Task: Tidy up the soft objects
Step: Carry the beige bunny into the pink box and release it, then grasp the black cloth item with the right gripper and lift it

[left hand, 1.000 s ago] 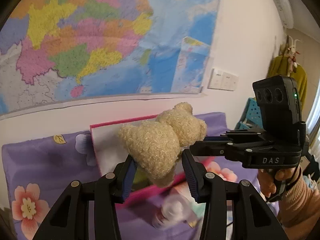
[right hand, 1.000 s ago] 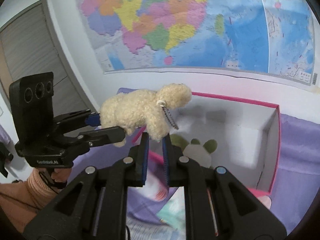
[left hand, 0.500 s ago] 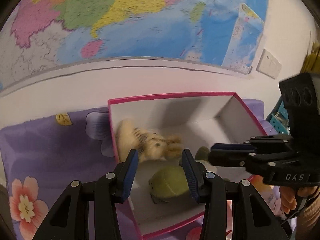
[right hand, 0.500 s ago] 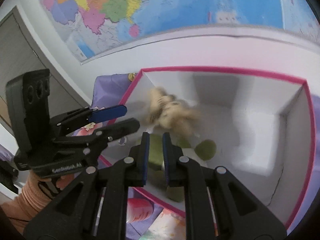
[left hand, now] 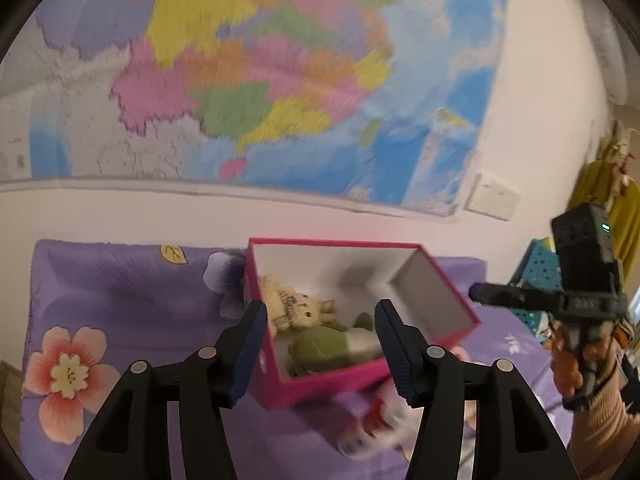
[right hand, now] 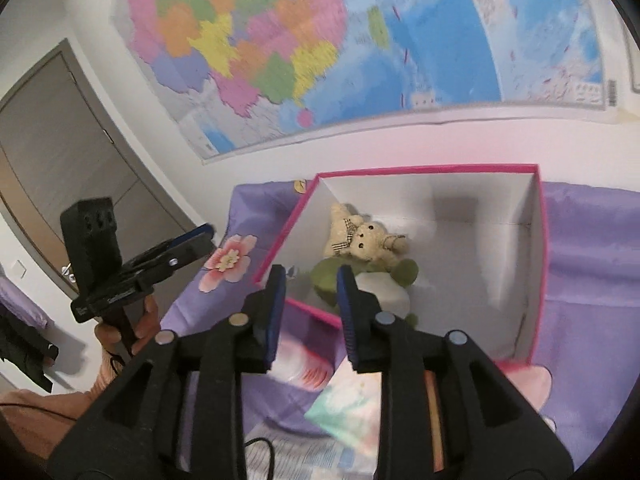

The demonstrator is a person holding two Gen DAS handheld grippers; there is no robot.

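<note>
Two soft toys now lie inside the pink box (right hand: 536, 240): the cream bear (right hand: 362, 236), which a second ago hung in the air pinched between both tongs, has dropped onto the white floor of the box by its left wall, resting against and partly over the green plush (right hand: 360, 280) at the near-left corner. Seen from the left wrist, the cream bear (left hand: 296, 312) sits just behind the green plush (left hand: 328, 348), both well inside the pink box (left hand: 440, 288). Both tongs have let go. The left tongs (left hand: 320, 344) stand wide apart and hold nothing, above the near wall of the box; the right tongs (right hand: 310, 304) have spread from nearly closed to clearly apart, likewise holding nothing, over the near-left corner of the box. This item appears stowed, so the placing step looks done. Outside the box, on the purple floral cloth (left hand: 120, 292) in front of its near wall, a blurred pink-and-white object (left hand: 372, 420) lies; probably it is a next candidate, though what it is cannot be told.
</note>
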